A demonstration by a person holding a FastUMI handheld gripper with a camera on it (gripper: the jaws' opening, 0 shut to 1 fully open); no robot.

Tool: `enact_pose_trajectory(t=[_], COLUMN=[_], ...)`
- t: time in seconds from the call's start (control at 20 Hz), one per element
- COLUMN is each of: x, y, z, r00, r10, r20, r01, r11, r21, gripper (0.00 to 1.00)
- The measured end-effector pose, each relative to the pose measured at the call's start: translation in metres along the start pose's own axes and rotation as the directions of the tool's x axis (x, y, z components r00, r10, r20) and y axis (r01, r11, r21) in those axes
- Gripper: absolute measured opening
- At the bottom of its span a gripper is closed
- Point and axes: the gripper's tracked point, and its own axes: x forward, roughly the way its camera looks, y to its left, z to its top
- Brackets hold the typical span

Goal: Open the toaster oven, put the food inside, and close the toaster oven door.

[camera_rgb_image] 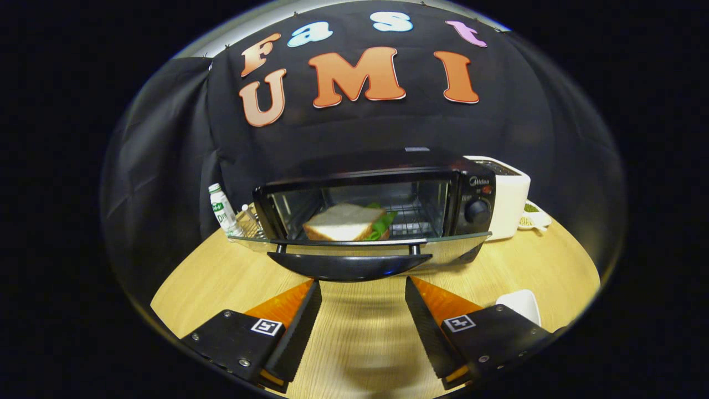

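Note:
A black toaster oven [471,194] stands on the wooden table ahead of me. Its glass door [454,246] lies folded down flat, and the dark curved door handle [349,265] points toward me. Inside, on the wire rack, rests a sandwich [343,221] of white bread with green lettuce showing at its right side. My gripper [363,288] is open, its two fingers spread wide just below the handle, with only bare table between them. The fingertips [313,291] sit close under the handle without touching it.
A small white bottle with a green label [222,209] stands left of the oven. A white appliance [509,202] sits to its right, with a small dish [534,219] behind. A white bowl [523,303] peeks out by my right finger. The table [221,277] spreads around.

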Motion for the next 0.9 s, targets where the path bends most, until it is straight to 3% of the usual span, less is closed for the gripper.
enact_pose_trajectory(t=[0.35, 0.55, 0.9], x=[0.002, -0.016, -0.096], y=[0.001, 0.006, 0.008], z=[0.061, 0.079, 0.151], r00=[0.99, 0.977, 0.872], r10=[0.005, 0.014, 0.02], r20=[0.138, 0.214, 0.489], r01=[-0.017, -0.028, 0.001], r11=[0.996, 0.998, 0.999], r21=[0.087, 0.061, -0.043], gripper=[0.94, 0.97, 0.98])
